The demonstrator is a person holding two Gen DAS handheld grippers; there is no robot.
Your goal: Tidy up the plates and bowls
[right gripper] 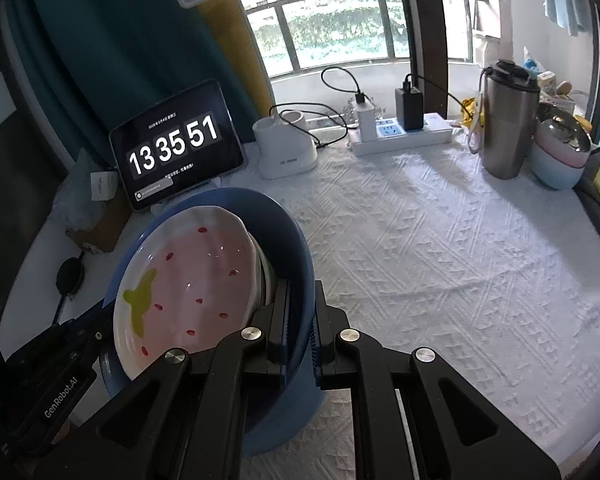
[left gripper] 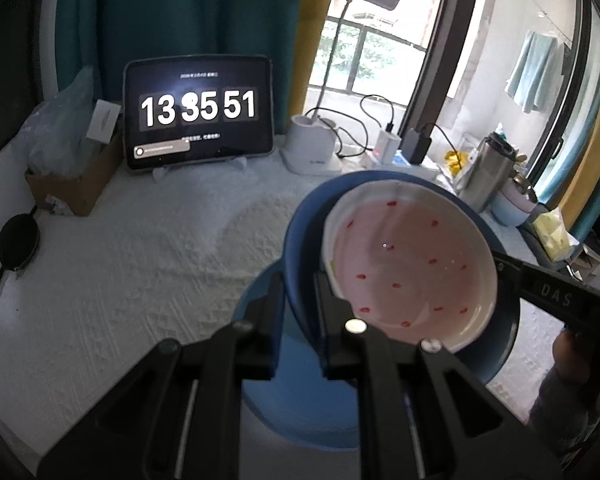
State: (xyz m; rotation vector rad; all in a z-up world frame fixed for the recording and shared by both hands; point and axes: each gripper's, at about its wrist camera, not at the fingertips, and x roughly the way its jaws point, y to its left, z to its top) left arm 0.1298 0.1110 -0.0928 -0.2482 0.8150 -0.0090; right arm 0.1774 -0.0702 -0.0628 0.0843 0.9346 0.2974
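Note:
A deep blue bowl (left gripper: pixel 300 236) (right gripper: pixel 288 236) is held between both grippers over the white tablecloth. Inside it lies a pink strawberry-patterned dish (left gripper: pixel 408 268) (right gripper: pixel 196 280) with red seed marks and a green leaf, and a white rim shows just under it. My left gripper (left gripper: pixel 300 296) is shut on the bowl's near rim, one finger inside the wall and one outside. My right gripper (right gripper: pixel 300 312) is shut on the opposite rim in the same way. Each gripper also shows in the other's view: the right gripper (left gripper: pixel 504 260) and the left gripper (right gripper: pixel 104 328).
A tablet clock (left gripper: pixel 198 110) (right gripper: pixel 176 144) stands at the back, beside a white lamp base (left gripper: pixel 312 146) (right gripper: pixel 284 148) and a power strip (right gripper: pixel 400 134) with cables. A steel tumbler (right gripper: pixel 508 120) and stacked bowls (right gripper: pixel 560 156) sit far right. A cardboard box (left gripper: pixel 76 184) sits at the left.

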